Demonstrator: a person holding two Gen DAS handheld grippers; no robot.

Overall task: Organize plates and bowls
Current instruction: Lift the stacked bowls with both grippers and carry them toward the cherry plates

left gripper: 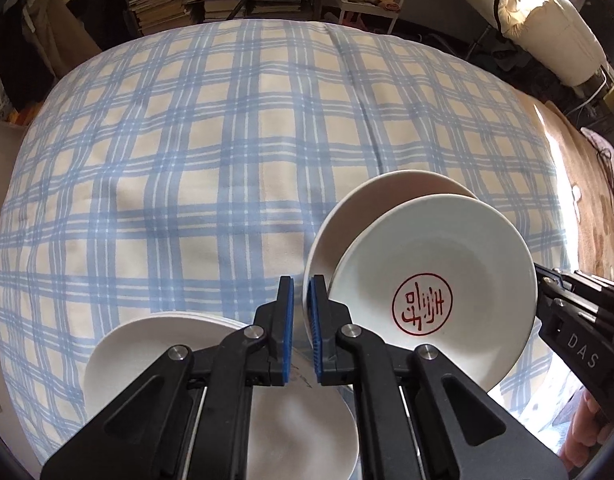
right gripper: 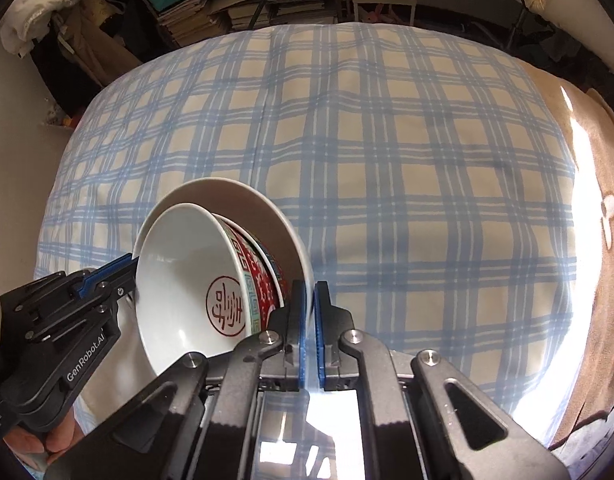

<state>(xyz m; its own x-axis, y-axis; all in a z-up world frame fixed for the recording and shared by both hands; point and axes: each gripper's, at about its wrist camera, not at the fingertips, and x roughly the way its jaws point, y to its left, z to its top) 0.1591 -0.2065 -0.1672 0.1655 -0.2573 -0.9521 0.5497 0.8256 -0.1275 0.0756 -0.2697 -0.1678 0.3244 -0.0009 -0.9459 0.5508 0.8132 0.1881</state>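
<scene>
Left wrist view: the left gripper (left gripper: 301, 312) is clamped on the left rim of the outer bowl (left gripper: 367, 196), steadying the tilted nested pair above the checked cloth (left gripper: 187, 140); plates (left gripper: 119, 344) lie near left.

Right wrist view: the right gripper (right gripper: 309, 312) pinches the outer bowl's right rim, sharing the load; the patterned bowl (right gripper: 187, 272) sits inside.

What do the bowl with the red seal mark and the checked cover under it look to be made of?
Bowl with the red seal mark: probably glazed ceramic, glossy white inside with soft highlights and a red and teal painted pattern outside. Checked cover: woven fabric, matte, showing creases and folds in its blue and cream plaid.
</scene>
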